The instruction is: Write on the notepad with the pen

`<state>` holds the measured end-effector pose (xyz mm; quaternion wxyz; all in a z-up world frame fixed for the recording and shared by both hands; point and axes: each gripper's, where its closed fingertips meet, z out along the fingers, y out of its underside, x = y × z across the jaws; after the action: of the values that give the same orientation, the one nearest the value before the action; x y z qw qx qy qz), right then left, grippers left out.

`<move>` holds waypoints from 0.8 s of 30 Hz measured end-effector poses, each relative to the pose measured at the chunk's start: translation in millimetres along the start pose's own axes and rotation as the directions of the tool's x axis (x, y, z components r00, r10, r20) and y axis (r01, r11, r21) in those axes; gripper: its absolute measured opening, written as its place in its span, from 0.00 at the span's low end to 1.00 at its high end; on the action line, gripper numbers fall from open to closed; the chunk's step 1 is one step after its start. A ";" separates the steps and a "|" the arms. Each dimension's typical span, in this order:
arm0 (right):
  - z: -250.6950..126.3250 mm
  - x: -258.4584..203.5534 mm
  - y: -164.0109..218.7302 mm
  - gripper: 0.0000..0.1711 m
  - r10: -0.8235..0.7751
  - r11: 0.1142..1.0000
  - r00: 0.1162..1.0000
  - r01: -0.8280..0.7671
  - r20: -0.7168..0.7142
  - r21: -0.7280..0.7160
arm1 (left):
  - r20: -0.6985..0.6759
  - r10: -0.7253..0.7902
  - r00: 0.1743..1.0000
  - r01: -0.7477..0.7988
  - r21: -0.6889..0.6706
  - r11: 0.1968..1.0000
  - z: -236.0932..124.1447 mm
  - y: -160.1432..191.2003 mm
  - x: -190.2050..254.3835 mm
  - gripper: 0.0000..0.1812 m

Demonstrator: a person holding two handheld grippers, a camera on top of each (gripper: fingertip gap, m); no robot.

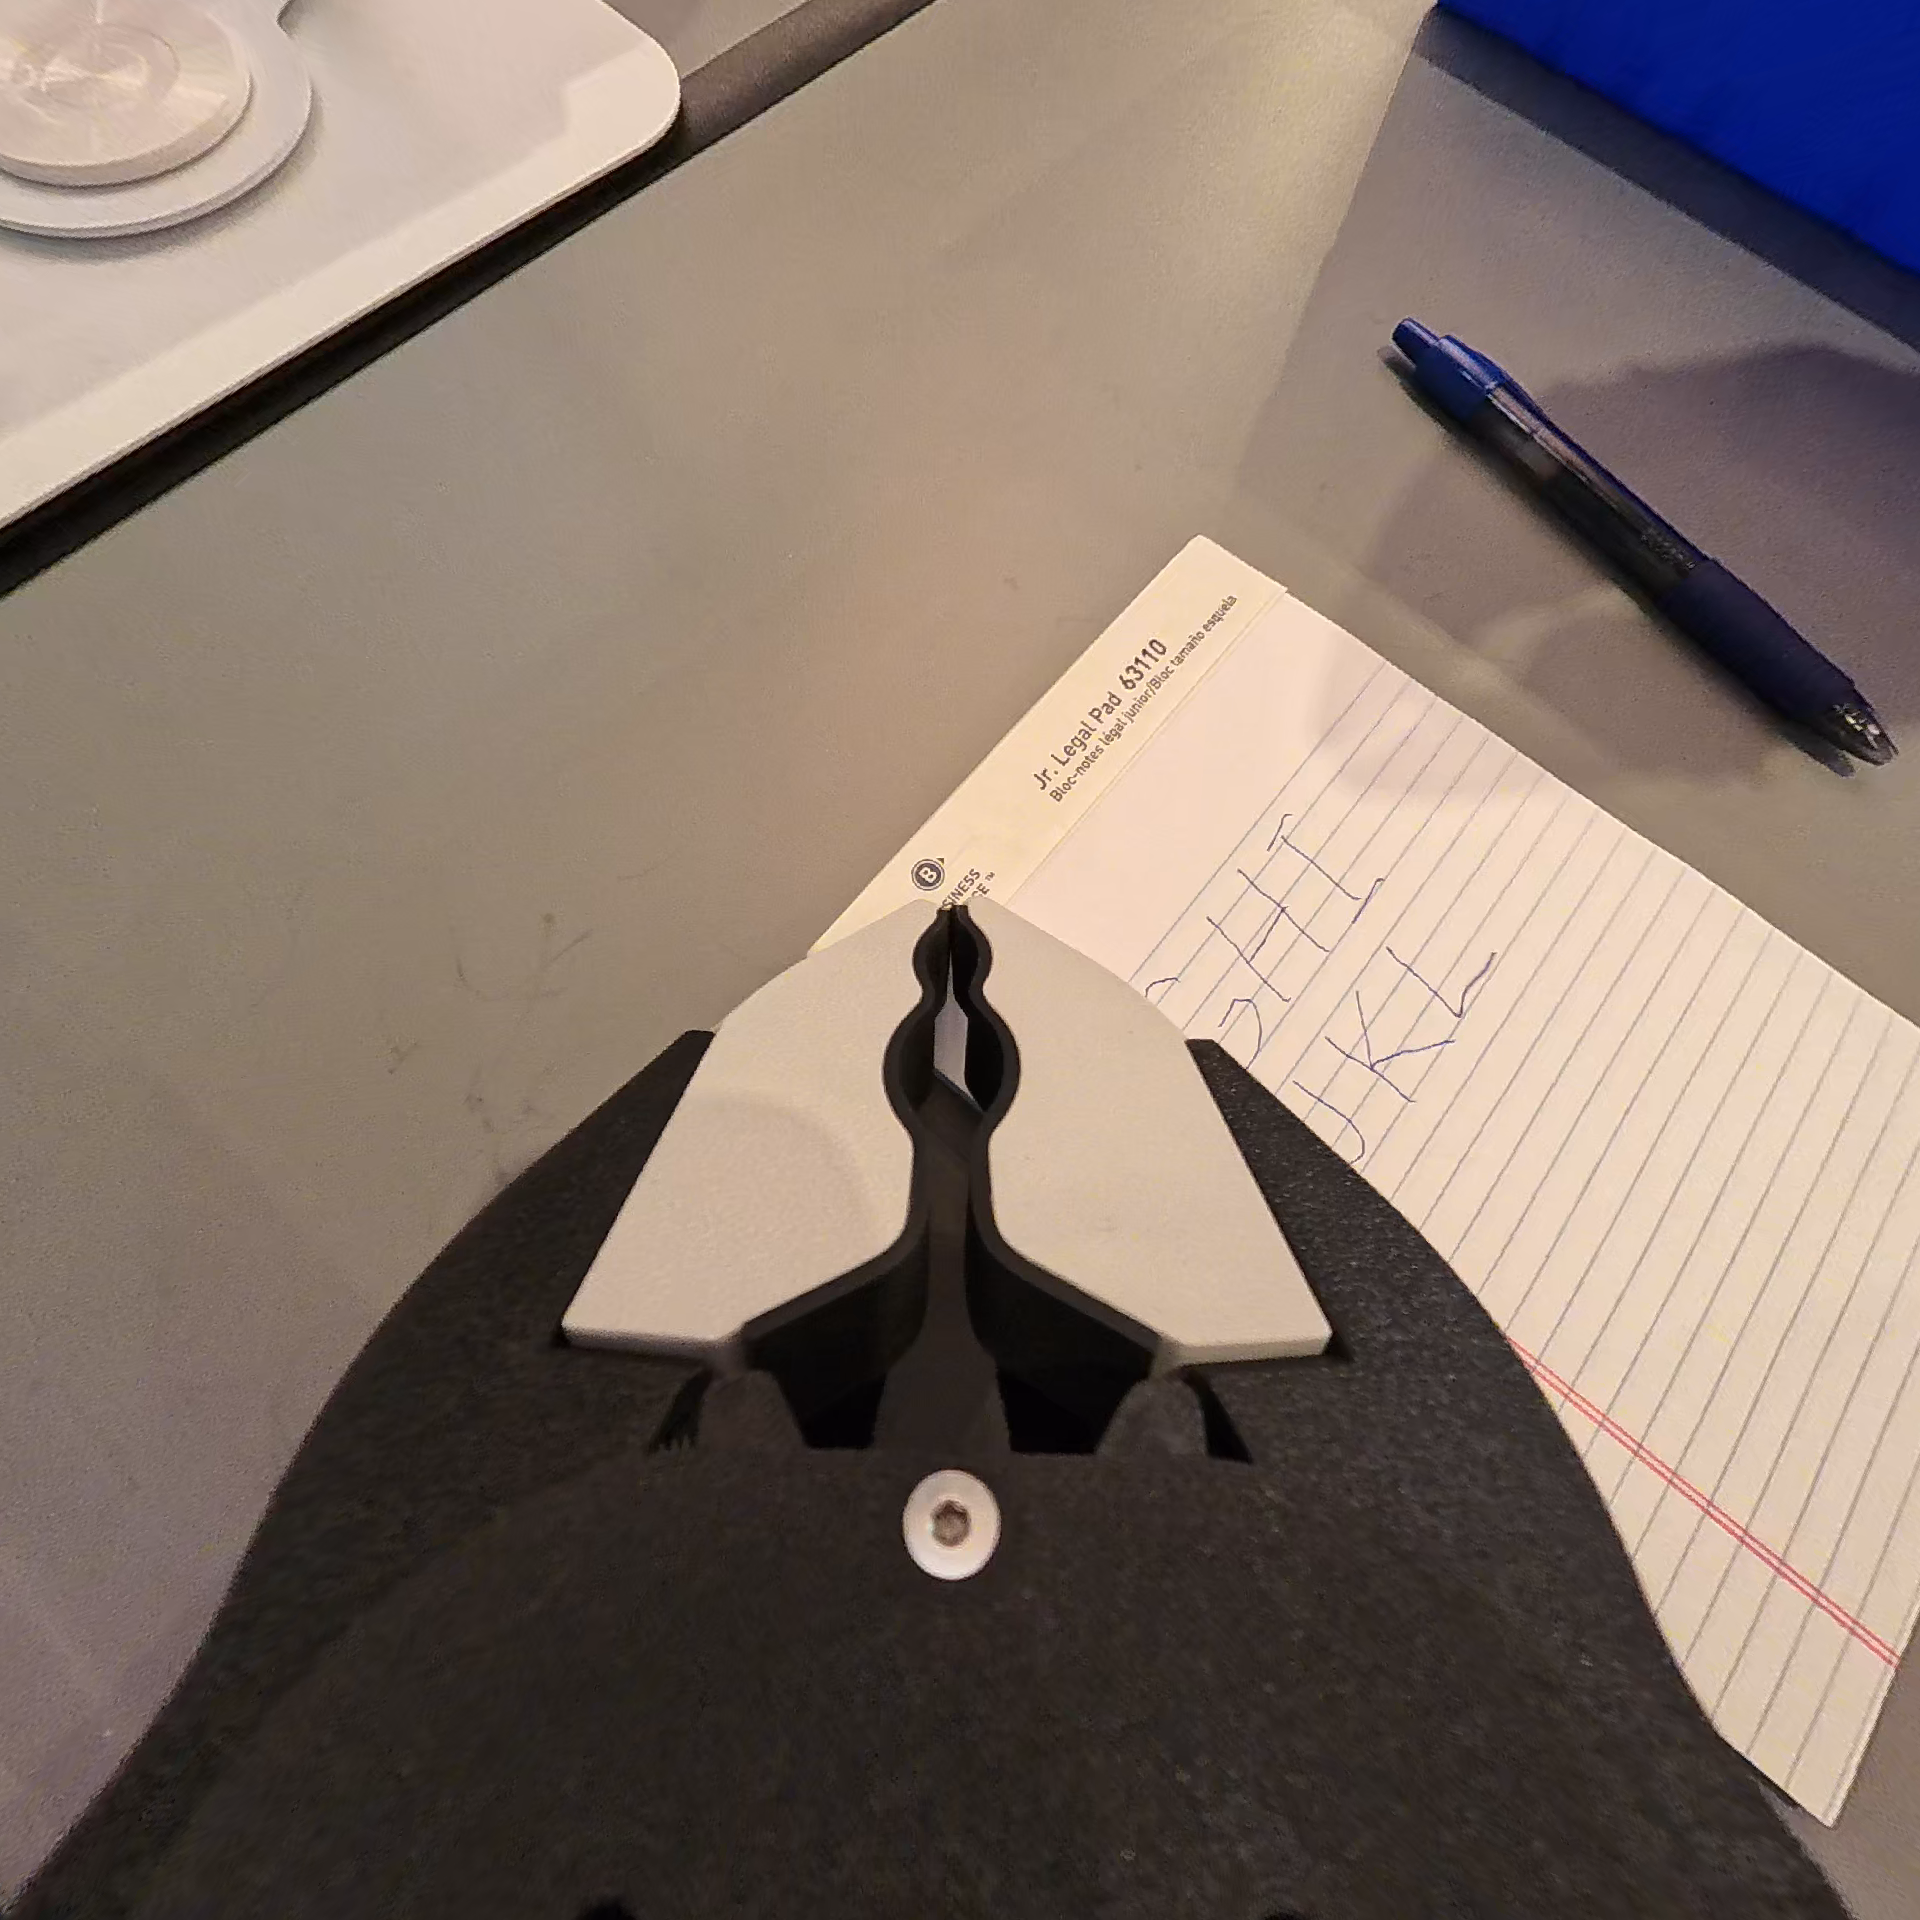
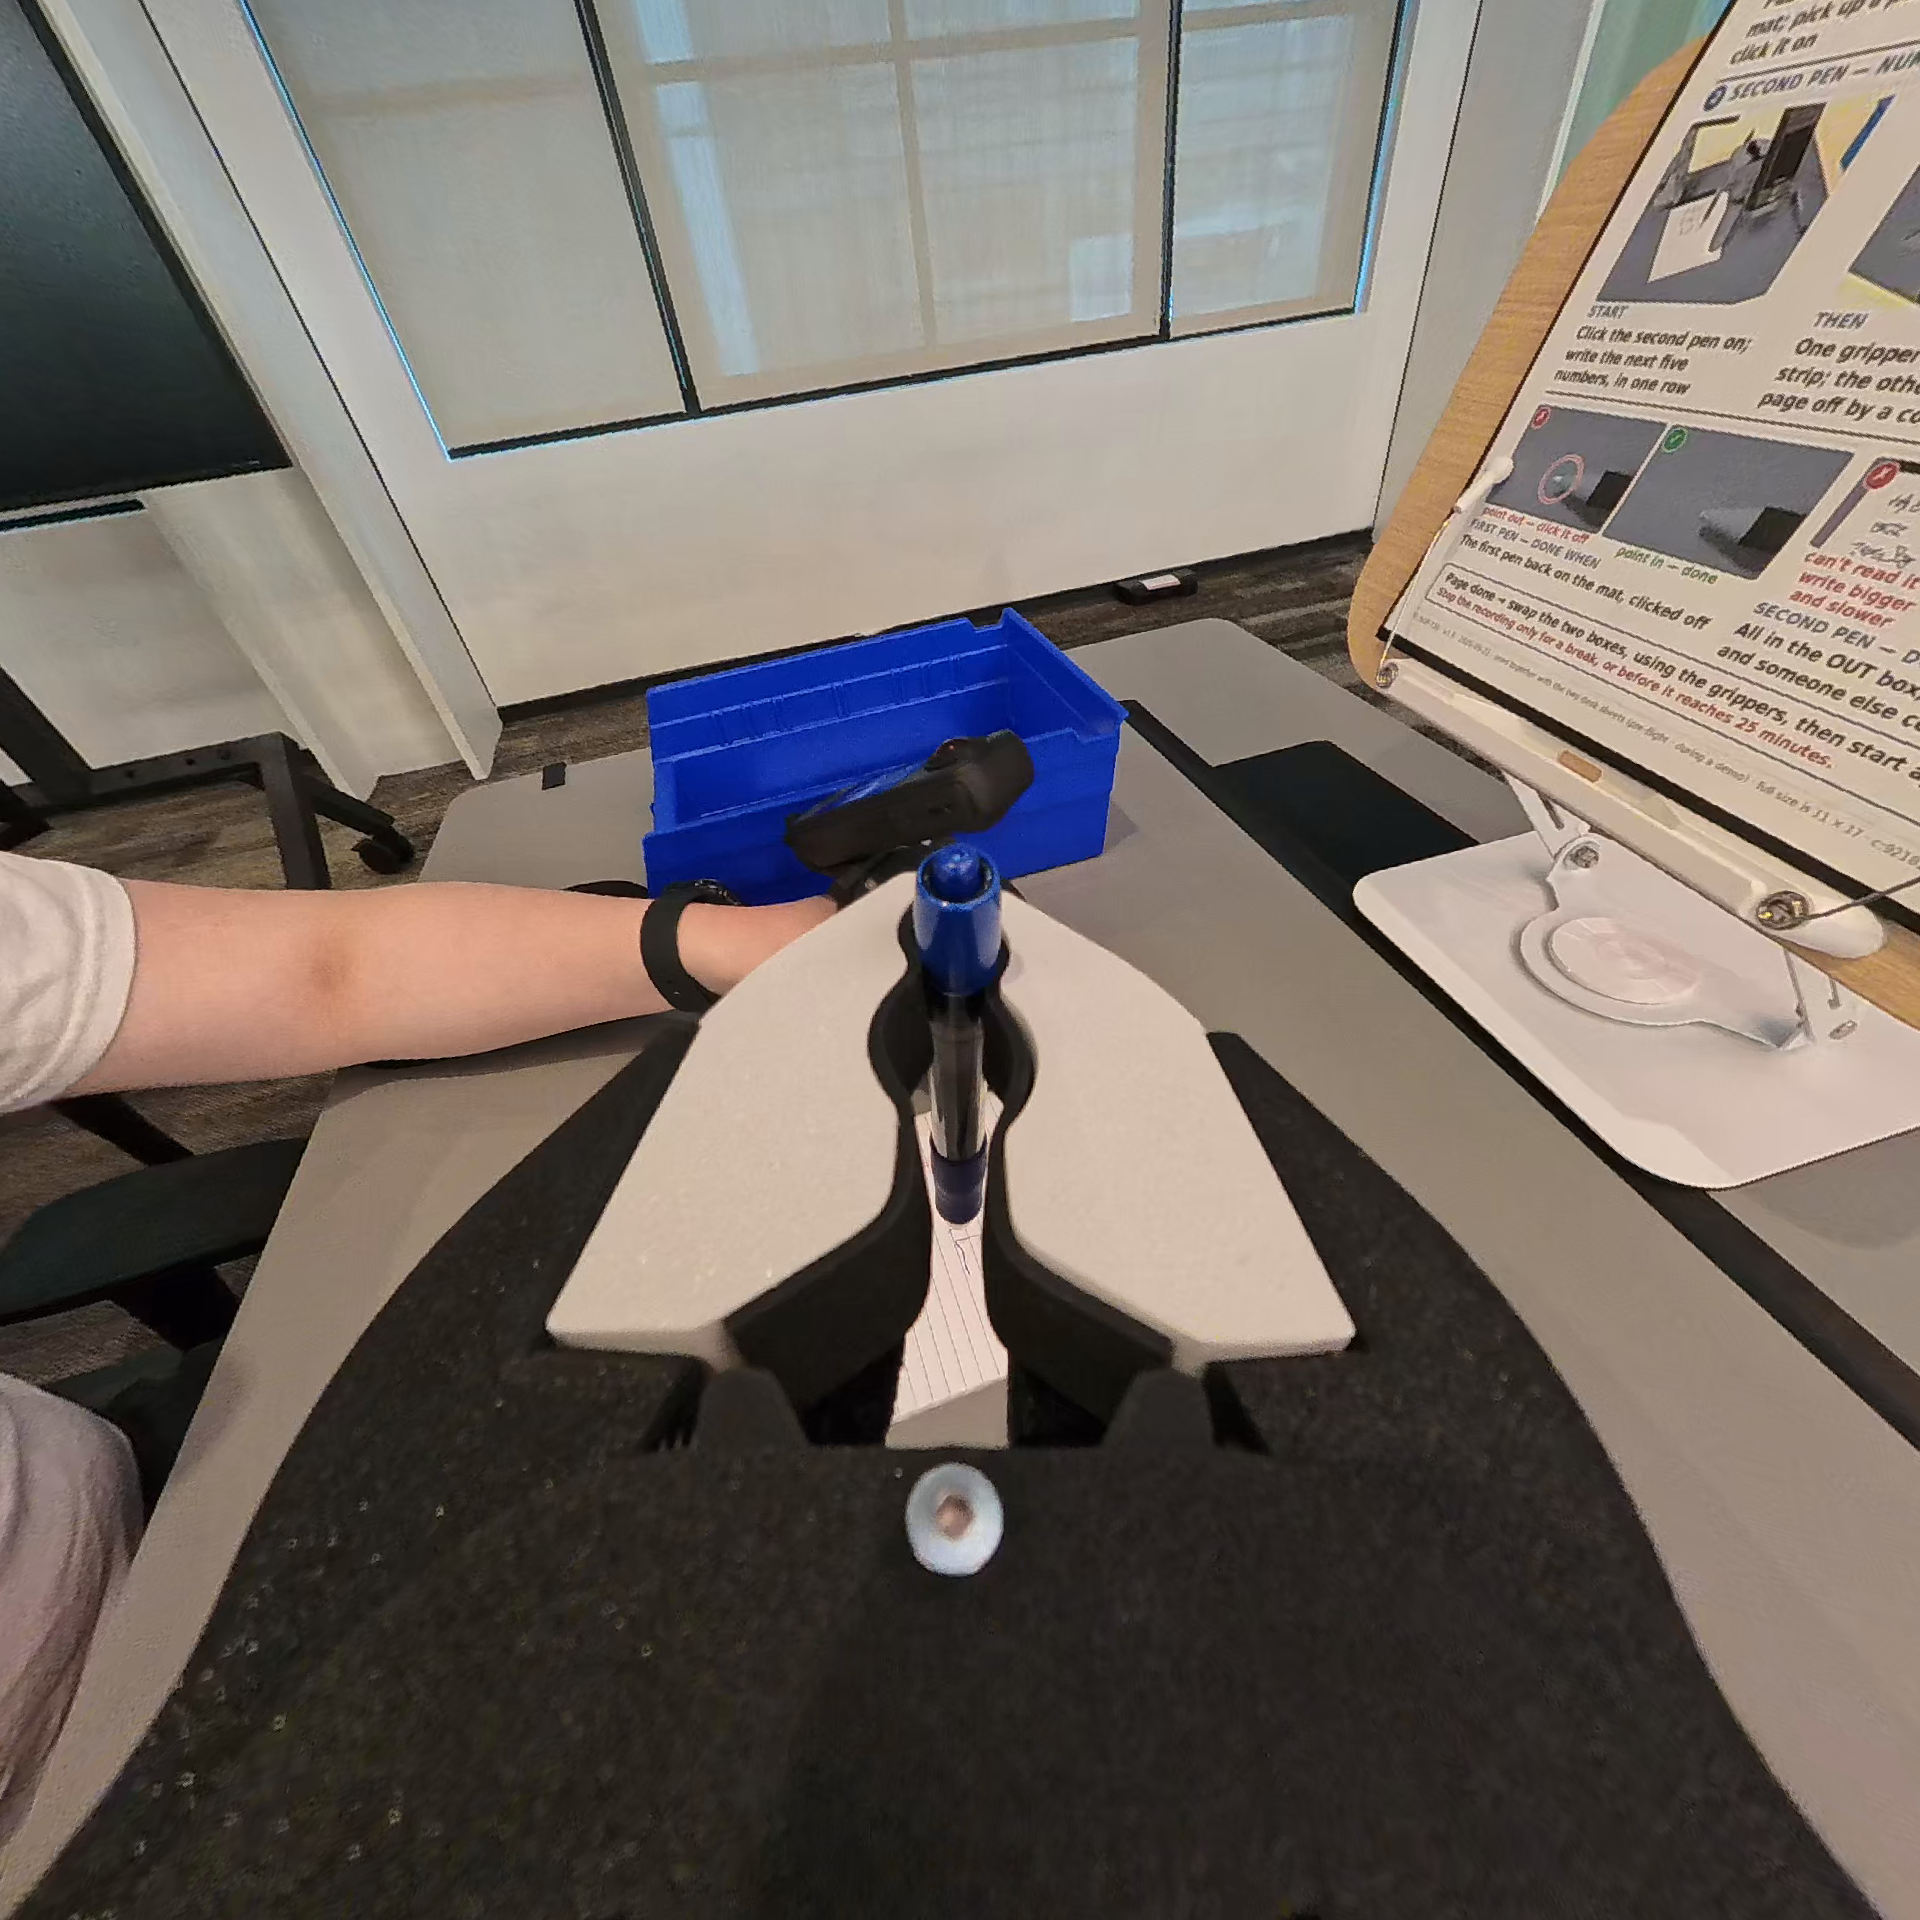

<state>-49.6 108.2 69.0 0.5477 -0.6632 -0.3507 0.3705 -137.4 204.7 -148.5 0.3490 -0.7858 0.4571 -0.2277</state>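
Note:
A white lined notepad [image 1: 1455, 1091] lies on the grey mat [image 1: 520, 831], with blue handwriting near its top. My left gripper [image 1: 951, 916] is shut and empty, its tips over the pad's top binding strip. My right gripper [image 2: 956, 920] is shut on a blue pen [image 2: 954, 1039], which stands upright between the fingers with its clicker end up. Through the gap under the pen I see a strip of the notepad [image 2: 951, 1340]; the pen's tip is hidden. A second blue pen [image 1: 1631, 551] lies on the mat beyond the pad's right side.
A blue plastic bin [image 2: 883, 748] stands at the far side of the table. A white stand base [image 2: 1662, 987] holding an instruction sheet [image 2: 1714, 416] is at the right. A person's forearm [image 2: 416, 966] with a black wristband reaches across from the left. Across from one pair of fingers to the other is roughly 25 centimeters.

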 end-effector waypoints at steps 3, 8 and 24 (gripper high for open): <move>3.2 4.0 5.9 0.02 0.015 1.000 1.000 -0.015 0.000 -0.013 | 0.008 0.005 1.000 -0.005 0.001 1.000 -0.1 -0.4 0.1 0.00; 15.5 4.8 15.0 0.02 -0.009 0.999 1.000 0.009 -0.002 -0.050 | -0.054 -0.116 0.992 0.124 0.199 0.972 -28.2 -43.8 13.4 0.00; 90.8 -37.0 71.8 0.03 -0.223 0.899 0.968 0.250 0.114 -0.360 | -0.031 0.265 0.964 -0.208 0.538 0.817 -162.2 -140.7 115.1 0.00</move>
<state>-142.6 107.3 -9.3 0.4406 -0.6939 -0.5112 0.2510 -113.5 96.2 68.3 0.5532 -0.5829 0.4882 -0.3403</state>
